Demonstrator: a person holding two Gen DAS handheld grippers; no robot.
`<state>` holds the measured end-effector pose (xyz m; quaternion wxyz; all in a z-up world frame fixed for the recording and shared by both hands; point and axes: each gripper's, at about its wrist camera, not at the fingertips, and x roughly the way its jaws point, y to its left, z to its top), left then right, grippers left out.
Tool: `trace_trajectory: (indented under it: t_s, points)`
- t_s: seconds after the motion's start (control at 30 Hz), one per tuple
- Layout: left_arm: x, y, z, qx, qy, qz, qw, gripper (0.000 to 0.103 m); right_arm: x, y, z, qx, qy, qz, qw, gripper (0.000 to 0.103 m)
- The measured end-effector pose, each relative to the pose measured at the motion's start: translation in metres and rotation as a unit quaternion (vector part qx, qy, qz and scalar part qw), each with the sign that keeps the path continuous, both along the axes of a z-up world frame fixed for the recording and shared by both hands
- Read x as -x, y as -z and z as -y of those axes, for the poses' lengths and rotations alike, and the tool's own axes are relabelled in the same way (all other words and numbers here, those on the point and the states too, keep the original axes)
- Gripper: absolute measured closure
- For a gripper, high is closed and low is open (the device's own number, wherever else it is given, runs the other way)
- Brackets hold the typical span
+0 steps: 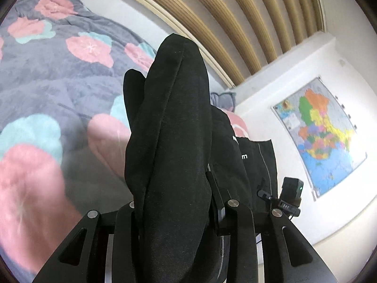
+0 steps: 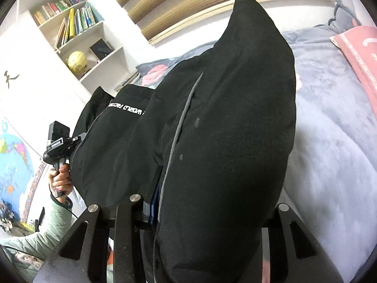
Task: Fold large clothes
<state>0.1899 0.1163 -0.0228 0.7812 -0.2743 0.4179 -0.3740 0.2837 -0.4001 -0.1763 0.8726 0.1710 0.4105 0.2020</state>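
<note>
Both tongs are pinching the black garment (image 1: 172,127): left tongs (image 1: 174,188) at lower centre, right tongs (image 2: 212,188) likewise, above the bed (image 1: 47,75).

Your left gripper (image 1: 174,202) is clamped on a thick bunch of the black garment (image 1: 172,122), which rises from between the jaws and fills the middle of the view; more of it hangs to the right, showing white lettering and a grey zip line. To the left and far lies the grey duvet (image 1: 47,82) with pink and teal flowers; on the right wall hangs a coloured map (image 1: 322,136); your right gripper (image 1: 291,198) shows near the garment's right edge, its jaws hidden.
</note>
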Motion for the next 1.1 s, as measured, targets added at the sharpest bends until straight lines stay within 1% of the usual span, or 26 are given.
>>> trace_trajectory:
  t_s: [0.07,0.13,0.2,0.27,0.3,0.33,0.4,0.43,0.47,0.5,0.53,0.57,0.6,0.67,0.7,0.73,0.77,0.8,0.83,0.87,0.9,0.93,1.0,1.03,1.07,1.1]
  points:
    - [0.02,0.003,0.004,-0.009,0.004,-0.003,0.9999,0.067,0.004,0.009,0.001,-0.001,0.004,-0.014,1.0,0.059]
    - [0.033,0.013,0.002,-0.011,0.006,-0.013,0.9998,0.067,0.021,0.022,0.001,-0.002,0.007,-0.031,0.999,0.059]
    - [0.042,0.035,-0.002,-0.011,0.004,-0.032,0.9994,0.067,0.023,0.039,-0.005,0.0,0.012,-0.048,0.999,0.059]
    - [0.046,0.071,-0.008,-0.009,-0.003,-0.065,0.9978,0.067,0.026,0.071,-0.001,-0.003,0.022,-0.077,0.997,0.059]
    - [0.045,0.086,-0.009,-0.012,-0.006,-0.075,0.9971,0.067,0.026,0.091,-0.002,0.006,0.028,-0.095,0.995,0.059]
    - [0.044,0.109,-0.01,-0.02,-0.012,-0.092,0.9955,0.067,0.025,0.105,-0.002,0.016,0.032,-0.106,0.994,0.059]
    - [0.039,0.144,-0.018,-0.033,-0.033,-0.112,0.9926,0.063,0.023,0.136,0.005,0.028,0.061,-0.134,0.989,0.052]
    - [0.036,0.163,-0.028,-0.02,-0.046,-0.129,0.9903,0.06,0.025,0.152,0.016,0.003,0.073,-0.145,0.987,0.046]
    - [0.034,0.189,-0.044,0.032,-0.057,-0.16,0.9849,0.056,0.028,0.16,0.023,-0.024,0.084,-0.148,0.985,0.043]
    - [0.034,0.2,-0.054,0.069,-0.059,-0.177,0.9801,0.055,0.035,0.17,0.038,-0.072,0.104,-0.155,0.98,0.042]
    - [0.035,0.21,-0.064,0.11,-0.057,-0.19,0.9739,0.055,0.04,0.173,0.048,-0.095,0.116,-0.159,0.976,0.038]
    - [0.037,0.213,-0.076,0.13,-0.056,-0.194,0.9707,0.055,0.047,0.174,0.057,-0.108,0.126,-0.158,0.973,0.037]
    - [0.04,0.206,-0.086,0.116,-0.062,-0.186,0.9738,0.055,0.055,0.17,0.064,-0.106,0.135,-0.154,0.973,0.035]
    - [0.046,0.179,-0.098,0.05,-0.073,-0.154,0.9842,0.054,0.065,0.155,0.069,-0.081,0.148,-0.142,0.975,0.032]
    - [0.05,0.163,-0.1,0.014,-0.078,-0.134,0.9878,0.054,0.071,0.142,0.068,-0.051,0.16,-0.133,0.977,0.032]
    - [0.057,0.138,-0.099,-0.029,-0.083,-0.101,0.9909,0.054,0.072,0.119,0.054,-0.004,0.175,-0.115,0.978,0.032]
    - [0.063,0.117,-0.096,-0.056,-0.085,-0.072,0.9922,0.054,0.076,0.102,0.049,0.025,0.183,-0.095,0.978,0.032]
    - [0.067,0.103,-0.092,-0.069,-0.084,-0.051,0.9927,0.054,0.079,0.087,0.044,0.039,0.184,-0.076,0.979,0.032]
    - [0.074,0.084,-0.084,-0.08,-0.079,-0.024,0.9934,0.052,0.084,0.066,0.031,0.044,0.174,-0.045,0.983,0.032]
    - [0.082,0.065,-0.071,-0.085,-0.071,0.005,0.9938,0.046,0.085,0.051,0.014,0.042,0.163,-0.024,0.986,0.032]
    - [0.087,0.05,-0.058,-0.092,-0.064,0.027,0.9933,0.043,0.075,0.033,-0.009,0.038,0.146,-0.003,0.989,0.032]
    - [0.096,0.037,-0.037,-0.107,-0.054,0.051,0.9916,0.041,0.072,0.026,-0.027,0.037,0.132,0.007,0.99,0.031]
    - [0.11,0.029,-0.007,-0.133,-0.037,0.076,0.9874,0.041,0.062,0.027,-0.061,0.041,0.11,-0.003,0.993,0.028]
    - [0.115,0.027,0.01,-0.147,-0.03,0.087,0.9848,0.041,0.053,0.036,-0.082,0.051,0.096,-0.024,0.994,0.028]
    - [0.121,0.033,0.031,-0.166,-0.017,0.093,0.9816,0.041,0.044,0.046,-0.1,0.068,0.09,-0.044,0.993,0.028]
    - [0.123,0.041,0.043,-0.183,-0.009,0.086,0.9793,0.041,0.04,0.06,-0.113,0.097,0.087,-0.064,0.989,0.028]
